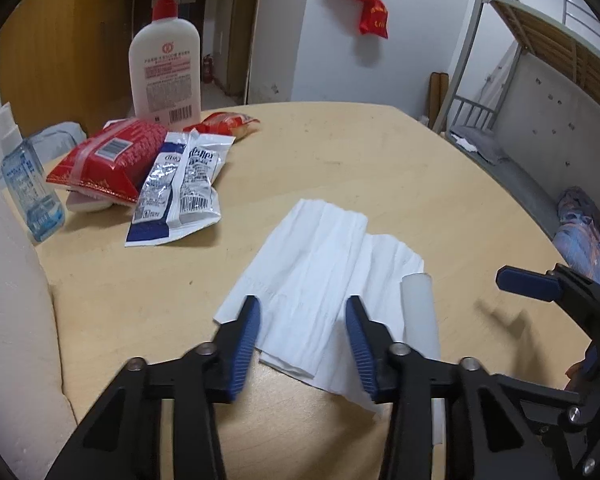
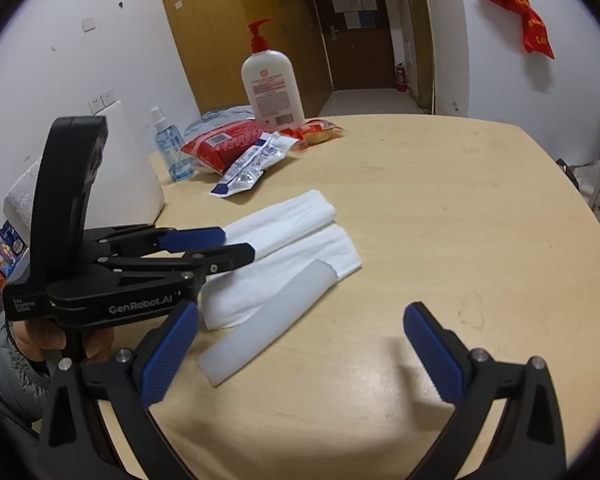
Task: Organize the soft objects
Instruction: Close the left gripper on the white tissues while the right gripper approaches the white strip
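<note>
A stack of white tissues (image 1: pixel 320 272) lies unfolded on the wooden table (image 1: pixel 360 160); it also shows in the right wrist view (image 2: pixel 284 240). A translucent white strip (image 1: pixel 420 312) lies along its right edge, seen also in the right wrist view (image 2: pixel 268 324). My left gripper (image 1: pixel 302 340) is open, its fingers straddling the near edge of the tissues; it shows from the side in the right wrist view (image 2: pixel 236 246). My right gripper (image 2: pixel 300 352) is open and empty above bare table, right of the strip; one of its fingertips (image 1: pixel 528 282) shows in the left wrist view.
At the table's far left stand a white pump bottle with a red cap (image 1: pixel 166 68), a small blue spray bottle (image 1: pixel 28 184), a red pack (image 1: pixel 108 160), a blue-and-silver sachet (image 1: pixel 180 188) and a red snack bag (image 1: pixel 228 124). A bunk bed (image 1: pixel 540 80) stands to the right.
</note>
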A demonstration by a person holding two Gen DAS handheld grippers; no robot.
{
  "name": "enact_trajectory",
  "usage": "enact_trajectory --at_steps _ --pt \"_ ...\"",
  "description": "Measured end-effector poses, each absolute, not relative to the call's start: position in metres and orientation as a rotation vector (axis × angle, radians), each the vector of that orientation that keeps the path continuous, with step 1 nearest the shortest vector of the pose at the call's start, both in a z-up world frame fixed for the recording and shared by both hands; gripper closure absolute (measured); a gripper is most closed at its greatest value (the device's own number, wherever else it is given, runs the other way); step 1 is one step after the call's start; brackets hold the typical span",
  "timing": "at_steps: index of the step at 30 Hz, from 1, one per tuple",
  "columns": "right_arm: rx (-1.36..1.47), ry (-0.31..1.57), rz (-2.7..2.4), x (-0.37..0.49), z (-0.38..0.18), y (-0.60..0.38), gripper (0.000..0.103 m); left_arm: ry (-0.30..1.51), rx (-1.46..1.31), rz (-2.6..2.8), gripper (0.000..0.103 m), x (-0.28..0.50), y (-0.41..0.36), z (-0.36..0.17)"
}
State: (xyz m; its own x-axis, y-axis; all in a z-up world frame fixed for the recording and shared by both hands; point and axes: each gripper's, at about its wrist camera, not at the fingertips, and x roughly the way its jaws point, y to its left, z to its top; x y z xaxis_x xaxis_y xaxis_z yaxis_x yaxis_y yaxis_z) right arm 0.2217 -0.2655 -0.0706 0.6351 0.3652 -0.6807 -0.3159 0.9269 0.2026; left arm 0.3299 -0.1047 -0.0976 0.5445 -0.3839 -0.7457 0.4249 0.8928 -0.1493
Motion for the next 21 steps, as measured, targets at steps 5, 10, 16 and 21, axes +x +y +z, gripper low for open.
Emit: enact_trajectory --at_steps 5,10,16,21 --pt "0.065 0.808 0.388 0.225 -0.073 -0.266 0.0 0.881 0.071 -0.452 0.078 0.331 -0.105 -0.1" --pt "0.056 0.823 0.376 0.228 -0.073 -0.264 0.0 0.882 0.085 -0.433 0.097 0.33 -0.102 -0.1" --pt "0.035 0.86 0.345 0.234 -0.078 -0.257 0.0 0.827 0.107 -0.392 0.099 0.323 -0.096 -0.092" --pt "0.029 0.876 0.312 0.239 -0.079 -0.255 0.0 0.779 0.1 -0.351 0.099 0.322 -0.088 -0.084"
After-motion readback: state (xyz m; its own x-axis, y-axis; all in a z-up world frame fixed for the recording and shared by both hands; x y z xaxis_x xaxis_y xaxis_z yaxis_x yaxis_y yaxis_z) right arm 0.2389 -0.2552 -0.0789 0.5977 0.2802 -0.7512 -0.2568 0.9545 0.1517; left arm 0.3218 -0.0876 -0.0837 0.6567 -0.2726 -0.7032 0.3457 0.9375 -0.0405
